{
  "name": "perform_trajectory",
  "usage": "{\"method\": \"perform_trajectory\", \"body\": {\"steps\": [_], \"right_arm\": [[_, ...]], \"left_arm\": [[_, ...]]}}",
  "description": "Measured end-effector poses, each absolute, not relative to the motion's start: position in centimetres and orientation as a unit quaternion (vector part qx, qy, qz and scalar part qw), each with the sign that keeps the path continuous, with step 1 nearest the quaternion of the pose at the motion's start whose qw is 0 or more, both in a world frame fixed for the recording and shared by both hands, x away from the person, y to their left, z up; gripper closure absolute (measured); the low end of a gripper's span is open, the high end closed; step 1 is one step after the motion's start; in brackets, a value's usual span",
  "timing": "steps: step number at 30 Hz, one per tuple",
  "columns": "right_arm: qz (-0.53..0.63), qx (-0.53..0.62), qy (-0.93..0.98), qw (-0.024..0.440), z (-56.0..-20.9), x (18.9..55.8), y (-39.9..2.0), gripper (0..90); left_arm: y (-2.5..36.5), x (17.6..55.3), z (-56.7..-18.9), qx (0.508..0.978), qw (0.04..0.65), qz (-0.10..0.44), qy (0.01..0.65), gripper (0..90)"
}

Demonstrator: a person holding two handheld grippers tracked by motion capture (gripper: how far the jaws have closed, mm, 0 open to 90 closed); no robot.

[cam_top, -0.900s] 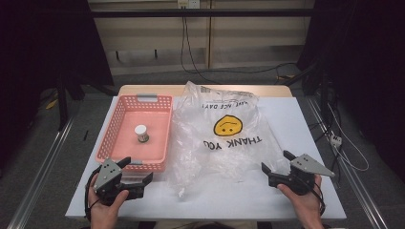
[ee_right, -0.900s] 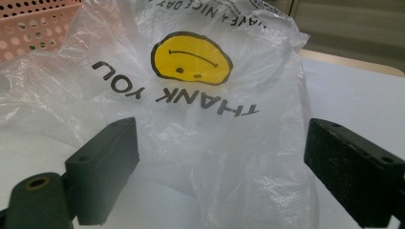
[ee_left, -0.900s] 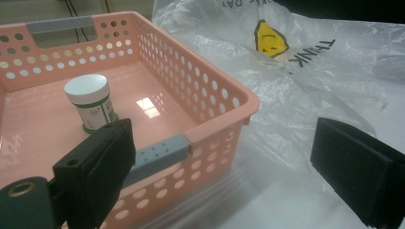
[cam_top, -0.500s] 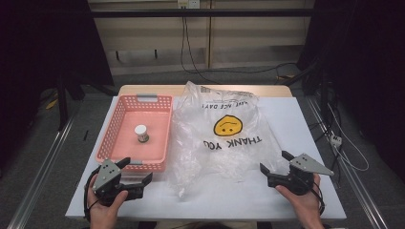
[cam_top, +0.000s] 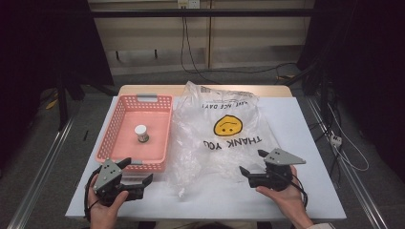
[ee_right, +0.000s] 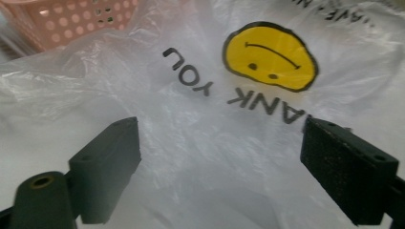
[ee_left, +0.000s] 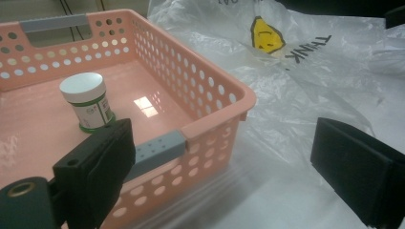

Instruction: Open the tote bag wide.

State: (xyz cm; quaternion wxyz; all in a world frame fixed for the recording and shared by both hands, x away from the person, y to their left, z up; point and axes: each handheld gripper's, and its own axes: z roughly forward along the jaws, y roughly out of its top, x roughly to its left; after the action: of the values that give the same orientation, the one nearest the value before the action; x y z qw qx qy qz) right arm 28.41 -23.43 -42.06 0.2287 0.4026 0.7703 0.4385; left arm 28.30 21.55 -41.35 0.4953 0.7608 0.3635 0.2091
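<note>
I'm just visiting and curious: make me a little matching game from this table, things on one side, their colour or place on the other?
Things:
1. basket
2. small jar
3. plastic bag
4. smiley face

Descriptions:
A. yellow, printed on the bag
B. pink, with holes in its walls
C. clear and crumpled, lying beside the basket
D. white-lidded, standing inside the basket

Pairs: 1-B, 2-D, 3-C, 4-A

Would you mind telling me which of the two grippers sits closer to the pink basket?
The left gripper: it rests just off the pink basket's near corner. The right gripper lies across the table, at the plastic bag's near right edge.
</note>
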Motion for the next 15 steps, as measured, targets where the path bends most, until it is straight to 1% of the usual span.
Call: {"method": "perform_trajectory", "body": {"steps": [6,7,8,10,13,15], "right_arm": [[0.412,0.39,0.797,0.208,-42.8,30.4,-21.4,14.2],[0.399,0.385,0.808,0.198,-43.1,31.2,-20.4,10.7],[0.392,0.382,0.815,0.191,-43.2,31.5,-19.8,10.7],[0.381,0.368,0.828,0.185,-43.4,32.0,-18.8,14.0],[0.366,0.368,0.836,0.177,-44.3,32.8,-18.1,11.7],[0.36,0.37,0.839,0.176,-44.6,32.9,-18.1,11.9]], "left_arm": [[21.5,28.3,-41.3,0.763,0.495,0.208,0.359,7.6],[21.5,28.3,-41.3,0.764,0.494,0.21,0.357,7.6],[21.4,28.3,-41.3,0.765,0.493,0.212,0.356,7.6],[21.3,28.3,-41.3,0.766,0.493,0.21,0.354,7.6],[21.3,28.3,-41.4,0.768,0.491,0.209,0.354,7.6],[21.4,28.3,-41.3,0.766,0.493,0.21,0.354,7.6]]}}
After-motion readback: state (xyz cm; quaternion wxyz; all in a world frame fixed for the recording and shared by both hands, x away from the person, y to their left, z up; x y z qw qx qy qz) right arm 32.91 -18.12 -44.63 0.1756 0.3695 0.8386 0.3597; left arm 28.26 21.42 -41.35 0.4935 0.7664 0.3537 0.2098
